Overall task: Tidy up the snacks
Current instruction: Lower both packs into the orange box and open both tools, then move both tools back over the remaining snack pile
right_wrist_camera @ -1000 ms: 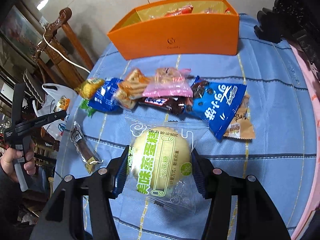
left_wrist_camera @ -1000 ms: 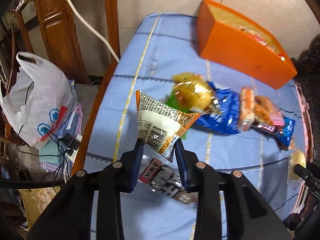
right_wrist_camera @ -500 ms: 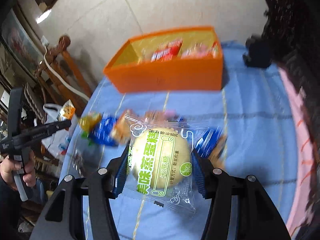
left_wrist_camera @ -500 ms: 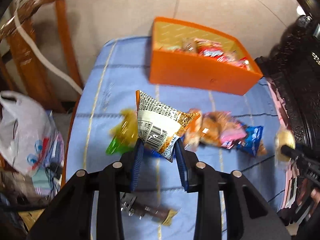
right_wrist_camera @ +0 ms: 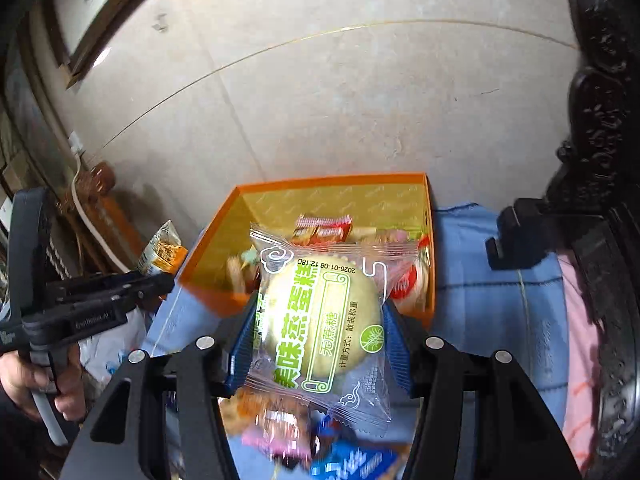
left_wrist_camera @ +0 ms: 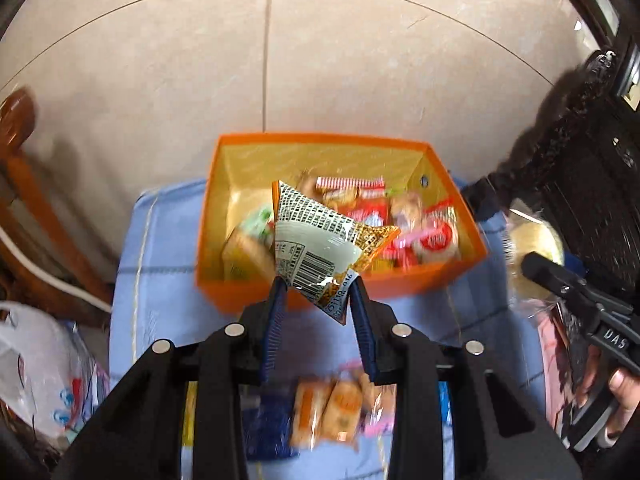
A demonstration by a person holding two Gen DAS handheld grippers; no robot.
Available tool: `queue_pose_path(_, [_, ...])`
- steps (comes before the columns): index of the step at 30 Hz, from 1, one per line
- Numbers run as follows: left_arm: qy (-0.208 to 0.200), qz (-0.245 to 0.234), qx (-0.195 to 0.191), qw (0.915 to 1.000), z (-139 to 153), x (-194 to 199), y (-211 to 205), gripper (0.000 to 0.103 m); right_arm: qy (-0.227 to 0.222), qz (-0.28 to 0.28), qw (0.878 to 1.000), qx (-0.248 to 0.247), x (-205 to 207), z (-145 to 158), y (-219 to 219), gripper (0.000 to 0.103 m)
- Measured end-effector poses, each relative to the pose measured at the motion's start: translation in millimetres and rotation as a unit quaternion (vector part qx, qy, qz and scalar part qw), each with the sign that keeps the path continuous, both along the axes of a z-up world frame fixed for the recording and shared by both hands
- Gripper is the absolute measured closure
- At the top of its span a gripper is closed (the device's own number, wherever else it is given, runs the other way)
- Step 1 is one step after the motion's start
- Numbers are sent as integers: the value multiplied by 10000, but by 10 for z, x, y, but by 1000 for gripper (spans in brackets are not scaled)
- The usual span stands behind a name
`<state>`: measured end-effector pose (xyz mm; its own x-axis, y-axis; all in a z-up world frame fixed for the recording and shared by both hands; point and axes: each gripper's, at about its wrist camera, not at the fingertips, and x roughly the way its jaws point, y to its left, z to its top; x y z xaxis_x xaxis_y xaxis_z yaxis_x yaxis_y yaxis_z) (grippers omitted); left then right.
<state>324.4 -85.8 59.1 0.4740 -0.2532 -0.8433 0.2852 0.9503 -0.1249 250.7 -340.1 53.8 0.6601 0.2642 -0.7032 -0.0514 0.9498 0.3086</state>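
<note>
Both grippers are arriving over the open orange cardboard box (left_wrist_camera: pixel 340 288), having left the scattered desk snacks: left gripper (left_wrist_camera: pixel 318 300) clamping a barcode-printed crinkly packet (left_wrist_camera: pixel 316 248), right gripper (right_wrist_camera: pixel 318 328) squeezing the clear-wrapped yellow cake (right_wrist_camera: pixel 320 312), ready for dropping.

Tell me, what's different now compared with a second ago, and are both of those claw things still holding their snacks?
Both have travelled from above the loose snacks on the blue cloth toward the orange box, which now fills each view. The left gripper still pinches the barcode packet; the right gripper still clamps the wrapped steamed cake. Nothing was let go, and the box has not moved.
</note>
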Motion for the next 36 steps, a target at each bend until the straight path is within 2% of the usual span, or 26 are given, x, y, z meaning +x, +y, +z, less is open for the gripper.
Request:
queue_pose_path(3, [61,19,37,10000,-94,336,-164,70,148,-136,9998,-21,371,-156,2,46])
queue_pose_path(5, [189,134,49,9997,-239,560,-230,65,263,-296,9992,-28,578,-288,-15,44])
queue_pose_path(6, [219,226,95,9995,-299,624,-247,43,273,-397,9988,46,653,-339,-41,40])
queue_pose_path(7, [254,419,340,9982,-379,693,-262,6,288,-593,9977,121,693,-394,-98,32])
queue_pose_path(8, [169,671,690,9952,-427,716,-259,5,309,-805,9962,132,697,-409,-142,29])
queue_pose_path(9, [15,780,815,9936,-438,693,-239,4,287,-939,9950,187,677,-421,-185,25])
queue_pose_path(11, [30,654,681,9955,-471,627,-191,4,224,-889,9954,276,574,-440,-225,24])
queue_pose_path(15, [120,659,742,9950,-512,458,-24,4,316,-729,9965,269,258,-498,-224,24])
queue_pose_path(19, [287,676,696,9949,-515,269,164,4,404,-332,9984,-200,-170,-536,-20,19])
queue_pose_path(21, [319,698,709,9945,-526,74,270,4,521,-138,9973,-495,-433,-617,99,18])
queue_pose_path(23, [416,699,710,9942,-575,-143,395,4,673,-25,9961,-572,-652,-722,150,17])
queue_pose_path(28, [710,838,625,9920,-750,-701,636,4,1209,-177,9912,-517,-1111,-1077,14,16])
queue_pose_path(30, [747,836,714,9911,-830,-907,691,4,1427,-228,9882,-512,-1280,-1230,-17,16])
queue_pose_path(32, [784,845,864,9896,-927,-1100,742,4,1565,-247,9861,-507,-1401,-1333,-23,16])
queue_pose_path(36, [1186,1065,713,9846,-1124,-1376,910,4,1677,-327,9846,-360,-1529,-1428,-21,16])
